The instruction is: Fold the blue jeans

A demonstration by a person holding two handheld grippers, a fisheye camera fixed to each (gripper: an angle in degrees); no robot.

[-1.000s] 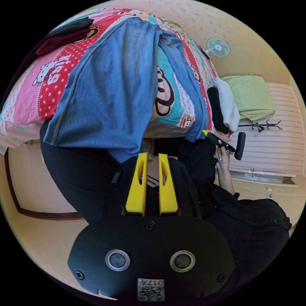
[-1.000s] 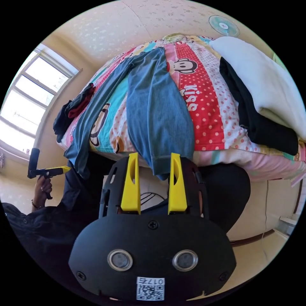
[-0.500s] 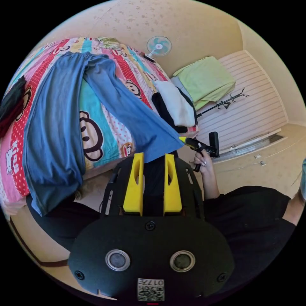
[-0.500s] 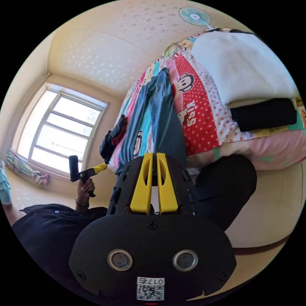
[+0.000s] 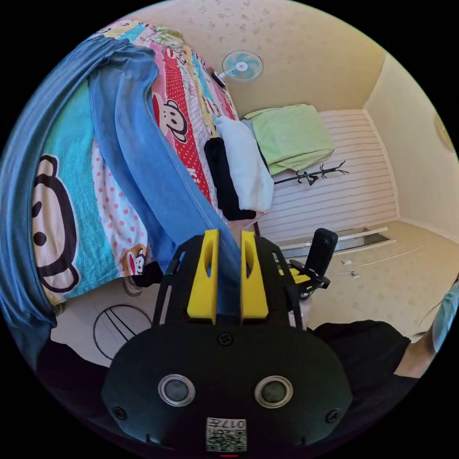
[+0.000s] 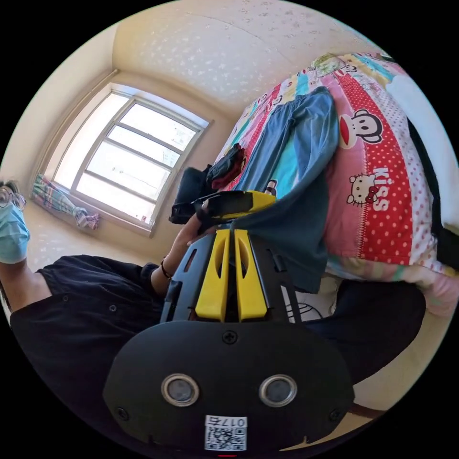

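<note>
The blue jeans (image 5: 138, 158) run lengthwise up the bed (image 5: 184, 103) from its foot edge, where the left gripper (image 5: 228, 239) clamps one leg's hem and the right gripper (image 6: 228, 239) is pinched shut just beside it, whether on cloth I cannot tell.

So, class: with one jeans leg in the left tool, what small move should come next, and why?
Probably carry the left tool across the bed and lay its held leg on the other leg. The blue jeans lie spread with legs apart, and one leg's end sits between that tool's jaws, so stacking the legs looks like the first fold.

Blue jeans (image 5: 143, 162), cartoon-print polka-dot bedspread (image 5: 186, 110)
</note>
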